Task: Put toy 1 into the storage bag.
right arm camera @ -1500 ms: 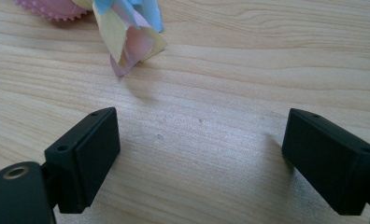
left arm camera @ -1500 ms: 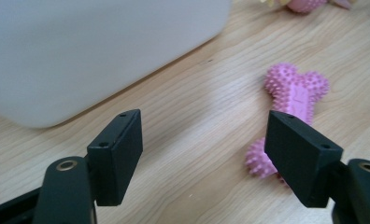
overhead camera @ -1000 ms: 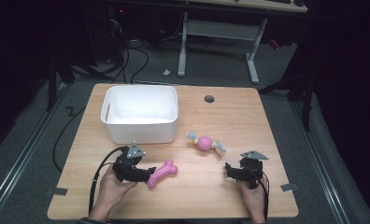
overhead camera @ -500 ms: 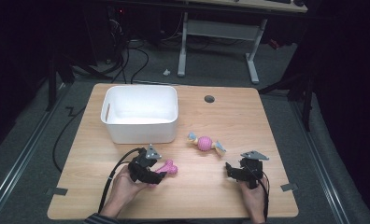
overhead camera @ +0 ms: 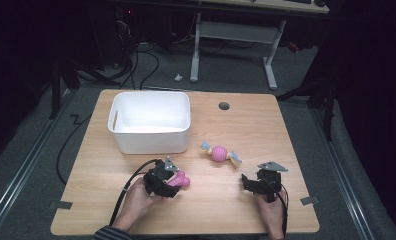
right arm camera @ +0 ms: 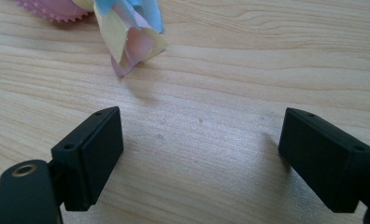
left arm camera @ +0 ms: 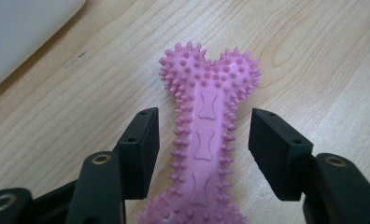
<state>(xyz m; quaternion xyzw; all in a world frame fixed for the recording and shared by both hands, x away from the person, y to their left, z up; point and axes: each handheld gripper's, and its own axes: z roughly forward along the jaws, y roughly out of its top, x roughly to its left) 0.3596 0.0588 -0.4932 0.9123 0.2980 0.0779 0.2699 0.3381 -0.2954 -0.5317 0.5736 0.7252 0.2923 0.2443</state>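
Since the earlier frames we see the left gripper (overhead camera: 172, 181) shifted to the right along the table's near side and come over the bone (left arm camera: 206, 140), which lay just to its right a second ago. Its jaws have just been closing and now stand on either side of the bone's shaft; a narrow gap shows on each side, so the pads (left arm camera: 143, 147) do not yet press on it. The right gripper (overhead camera: 251, 182) has kept its place, jaws spread over bare wood.

The bone lies flat on the table (overhead camera: 246, 125), near its front edge and in front of the bin (overhead camera: 151, 131). In the left gripper view its long axis runs straight away from us between the jaws, the knobbed end pointing away. In the high view that end (overhead camera: 182, 181) points to the right.

The ball toy (overhead camera: 219, 153) lies well apart, between the two grippers and farther back.
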